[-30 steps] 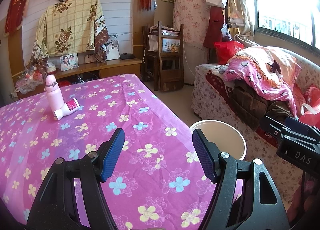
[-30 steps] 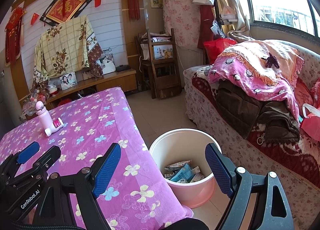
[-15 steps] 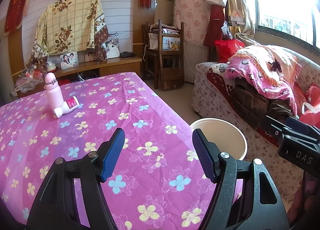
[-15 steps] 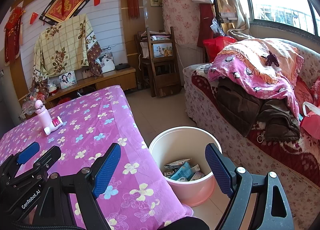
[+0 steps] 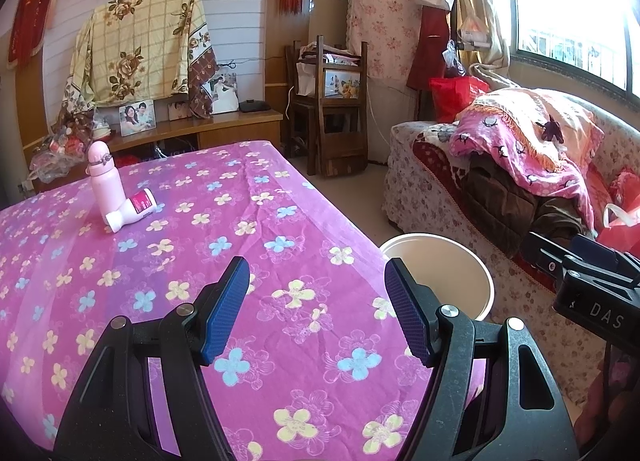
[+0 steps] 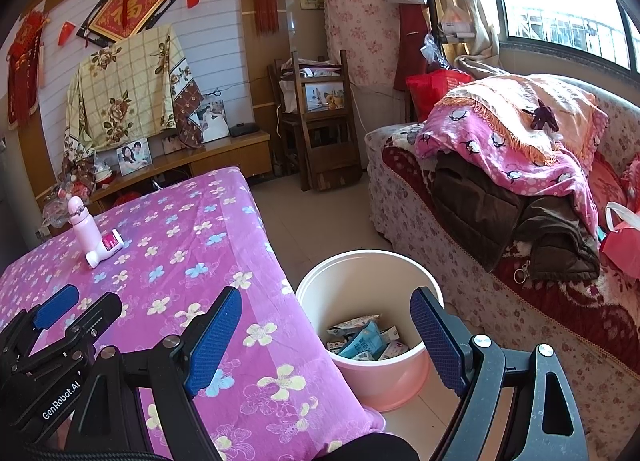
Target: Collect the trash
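A pale pink bin (image 6: 372, 269) stands on the floor by the table's right edge, with several wrappers (image 6: 362, 339) inside; its rim shows in the left wrist view (image 5: 440, 245). My left gripper (image 5: 316, 309) is open and empty above the pink flowered tablecloth (image 5: 180, 245). My right gripper (image 6: 326, 337) is open and empty, held above the bin and the table's corner. A pink bottle (image 5: 105, 181) stands at the table's far left with a small white and magenta bottle (image 5: 132, 209) lying against it.
A sofa (image 6: 500, 221) piled with blankets and clothes runs along the right, close to the bin. A wooden chair (image 6: 320, 129) and a low cabinet (image 6: 224, 149) with photos stand at the back wall. Bare floor (image 6: 320, 221) lies between table and sofa.
Both grippers have drifted slightly back and up, so the table and bin sit a little lower in view. Both stay open and empty.
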The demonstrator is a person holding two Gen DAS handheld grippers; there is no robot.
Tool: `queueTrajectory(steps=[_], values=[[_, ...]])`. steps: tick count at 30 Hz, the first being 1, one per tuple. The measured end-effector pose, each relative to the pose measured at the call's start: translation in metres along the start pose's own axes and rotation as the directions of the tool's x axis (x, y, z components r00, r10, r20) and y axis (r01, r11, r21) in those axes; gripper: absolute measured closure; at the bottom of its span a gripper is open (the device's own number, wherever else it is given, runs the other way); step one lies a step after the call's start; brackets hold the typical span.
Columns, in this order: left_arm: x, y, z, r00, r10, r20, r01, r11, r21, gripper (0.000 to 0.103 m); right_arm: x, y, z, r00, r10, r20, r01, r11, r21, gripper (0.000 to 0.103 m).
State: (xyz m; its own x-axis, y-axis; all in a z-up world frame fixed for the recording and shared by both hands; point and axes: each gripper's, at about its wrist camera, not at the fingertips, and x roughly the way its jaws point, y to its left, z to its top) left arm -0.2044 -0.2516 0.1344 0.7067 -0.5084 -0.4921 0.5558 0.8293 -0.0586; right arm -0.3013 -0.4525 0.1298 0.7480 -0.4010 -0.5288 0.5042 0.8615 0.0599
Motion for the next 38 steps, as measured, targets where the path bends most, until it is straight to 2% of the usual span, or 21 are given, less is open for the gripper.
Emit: queueTrajectory(steps=[26, 38], values=[[0.001, 0.002, -0.001, 1.0, -0.006, -0.014, 0.006, 1.0, 0.002, 0.034, 0.004, 0.001, 0.0, 1.0, -0.003, -0.016, 0.003, 1.0, -0.001, 0.018], [0.008, 0.014, -0.004, 0.999, 0.019, -0.026, -0.019, 1.0, -0.007, 0.034, 0.021, 0.013, -0.005, 0.998, 0.018, -0.062, -0.019, 1.0, -0.02, 0.018]])
